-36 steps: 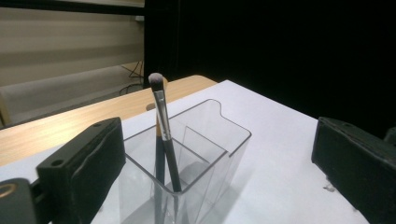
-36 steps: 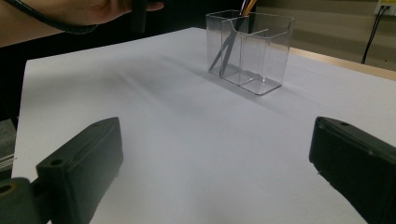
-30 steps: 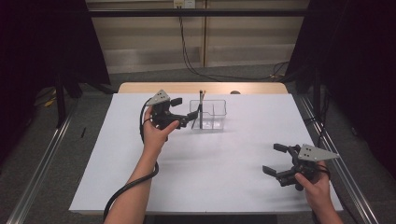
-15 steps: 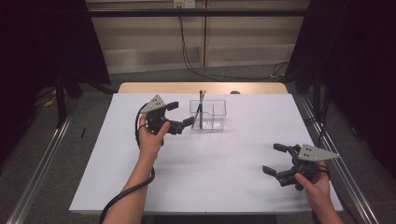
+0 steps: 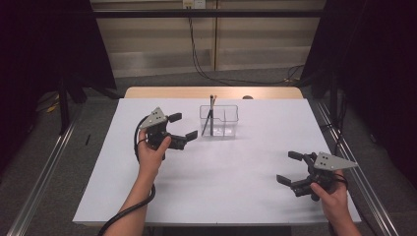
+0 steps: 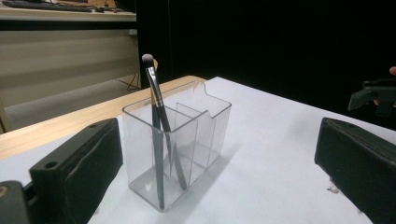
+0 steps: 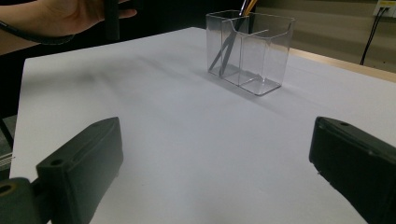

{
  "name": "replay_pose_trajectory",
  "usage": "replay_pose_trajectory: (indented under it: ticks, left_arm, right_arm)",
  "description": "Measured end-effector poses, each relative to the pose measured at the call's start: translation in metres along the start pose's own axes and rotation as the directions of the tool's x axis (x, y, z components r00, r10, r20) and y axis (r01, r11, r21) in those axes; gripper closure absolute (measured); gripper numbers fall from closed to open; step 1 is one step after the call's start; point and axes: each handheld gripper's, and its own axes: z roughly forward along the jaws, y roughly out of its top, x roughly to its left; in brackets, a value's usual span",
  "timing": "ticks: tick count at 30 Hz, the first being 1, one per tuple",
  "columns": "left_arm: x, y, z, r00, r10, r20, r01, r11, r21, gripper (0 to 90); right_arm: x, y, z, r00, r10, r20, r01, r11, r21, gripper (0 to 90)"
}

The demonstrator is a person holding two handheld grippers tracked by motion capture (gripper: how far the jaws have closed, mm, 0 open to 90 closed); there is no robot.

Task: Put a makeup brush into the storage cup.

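A white-covered table (image 5: 236, 172) fills the middle of a dim room, with dark curtains to either side and cables hanging down a pale wall at the back. Nearest the person, at the table's near right corner, the right gripper (image 5: 293, 170) rests low in the right hand (image 5: 333, 194) with its jaws spread wide and nothing between them; in the right gripper view its two black jaws frame bare white tabletop. Well ahead of it and off toward the other hand stands the clear organizer (image 5: 219, 120), a see-through box split into compartments. Farther out, the left gripper (image 5: 183, 126) is held up by the left hand (image 5: 150, 153), its jaws also parted and empty, and the organizer sits just beyond its tips, apart from them. In the left gripper view the organizer (image 6: 180, 149) stands between the jaws but past them, and a dark-handled makeup brush (image 6: 159, 126) leans in the nearest compartment, bristles up. A second, orange-tinted handle (image 6: 154, 95) shows behind it, mostly hidden by the brush and blurred through the plastic, so what it is cannot be told. The right gripper view cuts off the brush tops at the frame's upper edge.
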Motion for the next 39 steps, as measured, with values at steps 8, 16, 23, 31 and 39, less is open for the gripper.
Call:
replay_pose_trajectory:
  ticks: [8,16,23,31,39]
  left_arm:
    - [-0.004,-0.007,-0.016,1.0000,0.008,0.001,-0.008,0.9999,0.006,0.9]
    - [-0.002,-0.015,-0.034,1.0000,0.003,-0.002,-0.003,0.9999,0.011,0.9]
    - [-0.003,-0.019,-0.043,1.0000,0.005,-0.004,-0.005,0.9998,0.021,0.9]
    - [-0.007,-0.021,-0.047,0.9998,0.018,0.002,-0.018,0.9994,0.030,0.9]
    - [-0.010,-0.023,-0.055,0.9996,0.029,0.003,-0.029,0.9985,0.047,0.9]
  right_arm:
    - [0.000,0.000,0.000,1.0000,-0.004,0.005,0.004,1.000,-0.001,2.7]
    - [0.001,0.000,0.000,1.0000,-0.007,0.005,0.007,1.000,-0.004,2.7]
    - [0.001,0.000,0.001,1.0000,-0.005,0.004,0.005,1.000,-0.001,2.6]
    - [0.001,0.000,0.001,1.0000,-0.006,0.003,0.006,1.000,-0.002,2.7]
    - [0.001,0.000,0.000,1.0000,-0.007,0.003,0.007,1.000,-0.008,2.7]
